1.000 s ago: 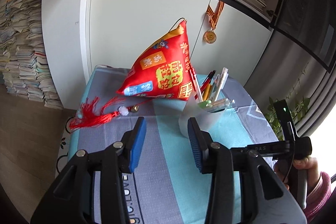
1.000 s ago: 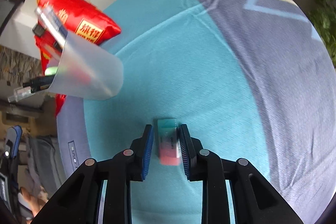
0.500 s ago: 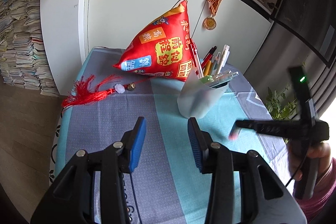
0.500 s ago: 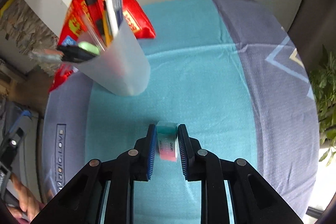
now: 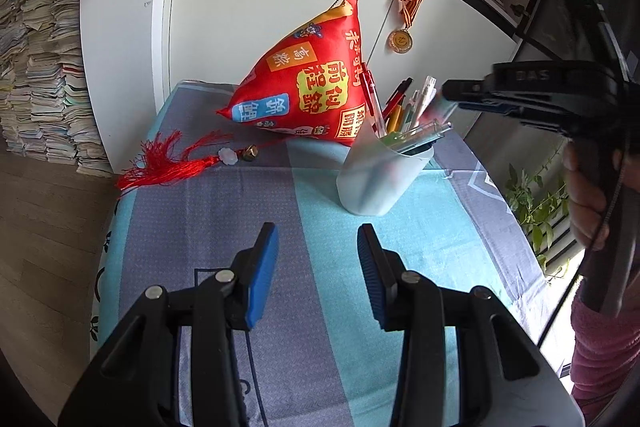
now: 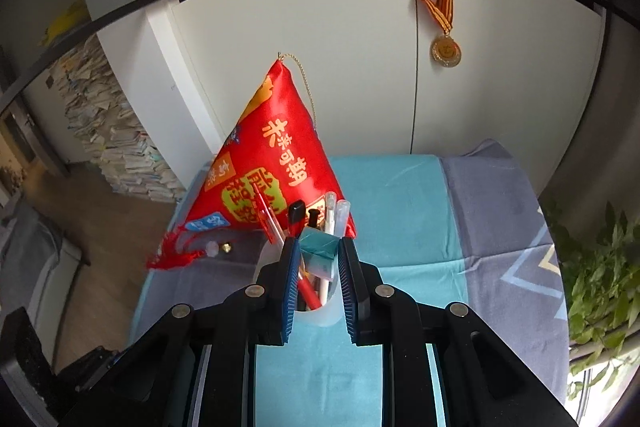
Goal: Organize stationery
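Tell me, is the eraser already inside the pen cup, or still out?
Still out. The right gripper holds the eraser between its pads, above the open top of the pen cup.

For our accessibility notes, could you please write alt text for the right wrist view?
The right gripper holds a teal-sleeved eraser just above a frosted pen cup of pens. Behind stand a red pyramid cushion on a teal-and-grey cloth and a medal hanging on white cabinets.

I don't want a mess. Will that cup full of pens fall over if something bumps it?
Probably fairly easily. The frosted pen cup looks like thin, light plastic, and its pens stick out well above the rim, making it top-heavy. The tablecloth under it looks soft, so a bump might tip it rather than slide it.
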`<action>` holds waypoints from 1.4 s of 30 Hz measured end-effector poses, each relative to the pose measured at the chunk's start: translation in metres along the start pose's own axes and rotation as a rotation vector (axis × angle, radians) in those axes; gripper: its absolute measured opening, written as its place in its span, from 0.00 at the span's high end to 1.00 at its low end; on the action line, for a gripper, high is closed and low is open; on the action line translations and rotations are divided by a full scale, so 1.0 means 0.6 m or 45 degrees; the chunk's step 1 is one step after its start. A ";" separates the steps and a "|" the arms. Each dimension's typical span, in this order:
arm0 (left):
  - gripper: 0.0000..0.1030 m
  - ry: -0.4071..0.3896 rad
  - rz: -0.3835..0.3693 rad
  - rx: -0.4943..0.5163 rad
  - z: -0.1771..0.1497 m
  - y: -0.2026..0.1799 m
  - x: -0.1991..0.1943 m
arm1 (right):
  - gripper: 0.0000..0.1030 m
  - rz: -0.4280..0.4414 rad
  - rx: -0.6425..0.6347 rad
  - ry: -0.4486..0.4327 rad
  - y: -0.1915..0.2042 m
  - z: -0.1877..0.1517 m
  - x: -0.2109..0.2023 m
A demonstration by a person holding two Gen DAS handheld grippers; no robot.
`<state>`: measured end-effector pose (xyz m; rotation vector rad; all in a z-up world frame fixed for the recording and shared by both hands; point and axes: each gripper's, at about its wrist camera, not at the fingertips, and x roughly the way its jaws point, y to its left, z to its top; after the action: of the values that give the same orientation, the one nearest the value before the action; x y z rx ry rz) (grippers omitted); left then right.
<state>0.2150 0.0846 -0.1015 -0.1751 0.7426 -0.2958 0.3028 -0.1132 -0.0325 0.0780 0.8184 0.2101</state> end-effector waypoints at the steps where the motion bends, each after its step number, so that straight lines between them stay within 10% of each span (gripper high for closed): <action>1: 0.62 -0.002 0.003 0.003 -0.001 0.000 -0.001 | 0.79 0.001 0.004 0.018 0.002 -0.005 0.007; 12: 0.57 0.003 0.013 0.003 -0.001 -0.001 0.001 | 0.79 0.038 0.087 0.157 -0.017 -0.041 0.045; 31: 0.32 -0.156 0.091 0.135 0.009 -0.079 -0.061 | 0.78 -0.099 -0.150 -0.194 -0.002 -0.109 -0.144; 42: 0.21 -0.277 0.160 0.225 -0.001 -0.139 -0.124 | 0.58 -0.153 -0.130 -0.345 -0.016 -0.151 -0.235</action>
<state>0.1459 0.0301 -0.0328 0.0072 0.5066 -0.2169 0.1443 -0.1542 0.0051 -0.0381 0.5398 0.1239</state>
